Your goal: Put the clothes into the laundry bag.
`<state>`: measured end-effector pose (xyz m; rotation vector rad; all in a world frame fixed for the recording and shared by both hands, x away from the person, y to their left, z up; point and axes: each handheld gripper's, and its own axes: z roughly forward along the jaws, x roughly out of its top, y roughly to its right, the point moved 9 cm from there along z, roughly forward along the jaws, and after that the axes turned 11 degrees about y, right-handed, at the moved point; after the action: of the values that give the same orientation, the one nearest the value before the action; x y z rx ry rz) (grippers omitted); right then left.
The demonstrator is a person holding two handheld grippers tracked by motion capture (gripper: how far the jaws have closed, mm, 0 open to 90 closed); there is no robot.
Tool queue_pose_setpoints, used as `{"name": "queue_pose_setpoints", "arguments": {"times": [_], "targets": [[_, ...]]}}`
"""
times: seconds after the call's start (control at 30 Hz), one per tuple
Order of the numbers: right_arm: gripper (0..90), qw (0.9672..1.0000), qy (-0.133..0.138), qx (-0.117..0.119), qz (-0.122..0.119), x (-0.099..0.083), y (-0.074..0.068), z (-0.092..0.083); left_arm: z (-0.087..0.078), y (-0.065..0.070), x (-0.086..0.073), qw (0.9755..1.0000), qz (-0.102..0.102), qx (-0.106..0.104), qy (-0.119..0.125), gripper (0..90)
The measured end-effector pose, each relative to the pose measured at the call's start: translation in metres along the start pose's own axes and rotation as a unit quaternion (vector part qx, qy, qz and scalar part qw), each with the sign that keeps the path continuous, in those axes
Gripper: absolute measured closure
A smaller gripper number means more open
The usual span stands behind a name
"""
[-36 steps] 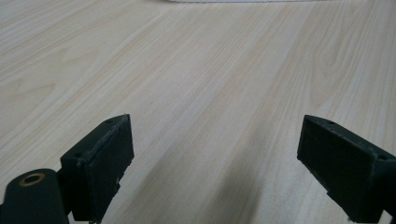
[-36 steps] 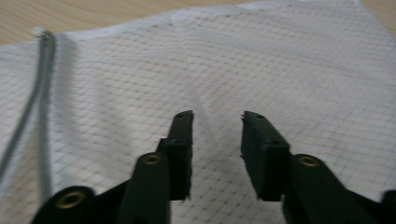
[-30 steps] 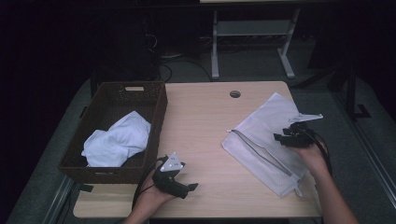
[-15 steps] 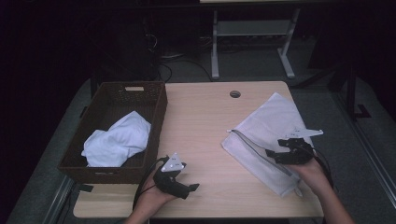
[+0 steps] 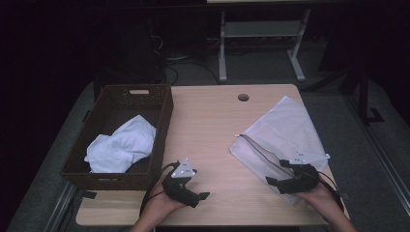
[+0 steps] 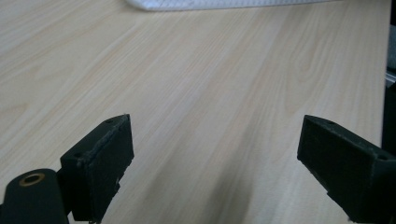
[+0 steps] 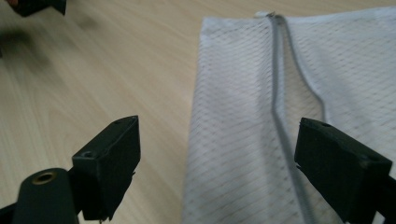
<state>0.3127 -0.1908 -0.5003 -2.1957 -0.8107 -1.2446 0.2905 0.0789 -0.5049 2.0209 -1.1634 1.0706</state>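
Down at the bottom of the high view sit both hands. The left gripper point(image 5: 202, 196) is low centre-left, resting over bare table point(image 5: 208, 125), jaws spread wide with nothing but wood grain between them in its own view point(image 6: 212, 154). The right gripper point(image 5: 274, 182) is at lower right, sitting at the near end of the mesh bag point(image 5: 285, 133). Its jaws have just been opening and now stand wide apart, not pinching anything (the bag lies flat under them, not held). In the right gripper view point(image 7: 217, 163) the bag point(image 7: 243, 93) fills the right half of the frame, its grey zipper point(image 7: 276, 84) running from the top edge down toward the right jaw.

Further up, the bag stretches diagonally toward the upper right of the table. Over at the left edge is a brown wicker basket point(image 5: 159, 140) with a crumpled white cloth point(image 5: 121, 145) in it. Near the far edge of the table is a round cable hole point(image 5: 243, 97).
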Motion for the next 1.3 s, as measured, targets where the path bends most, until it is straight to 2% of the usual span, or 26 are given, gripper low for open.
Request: {"name": "queue_pose_setpoints", "arguments": {"times": [0.1,0.2,0.4,0.7,0.9,1.03,1.3], "targets": [[13.4,0.9999,-0.008,0.004,-0.015,-0.007,-0.007,0.001,-0.003,0.004,0.008,1.0000,0.001,-0.006,-0.001,10.1],[13.3,0.9996,-0.013,0.002,-0.023,-0.009,-0.009,0.003,-0.007,0.004,0.019,0.9999,0.000,-0.013,-0.002,10.2],[13.3,0.9996,-0.015,0.002,-0.024,-0.010,-0.009,0.007,-0.022,-0.004,0.046,0.9998,0.013,-0.015,-0.005,10.2],[13.3,0.9995,-0.014,0.003,-0.027,-0.009,-0.011,0.008,-0.053,-0.029,0.075,0.9997,0.020,0.008,-0.010,10.1],[13.3,0.9993,-0.016,0.004,-0.034,-0.009,-0.012,0.009,-0.073,-0.054,0.087,0.9989,0.020,0.038,-0.018,10.2],[13.3,0.9991,-0.019,0.004,-0.039,-0.010,-0.013,0.009,-0.085,-0.072,0.090,0.9974,0.026,0.058,-0.032,10.1],[13.3,0.9989,-0.020,0.005,-0.042,-0.010,-0.014,0.010,-0.111,-0.105,0.093,0.9951,0.015,0.089,-0.042,10.1]]}}
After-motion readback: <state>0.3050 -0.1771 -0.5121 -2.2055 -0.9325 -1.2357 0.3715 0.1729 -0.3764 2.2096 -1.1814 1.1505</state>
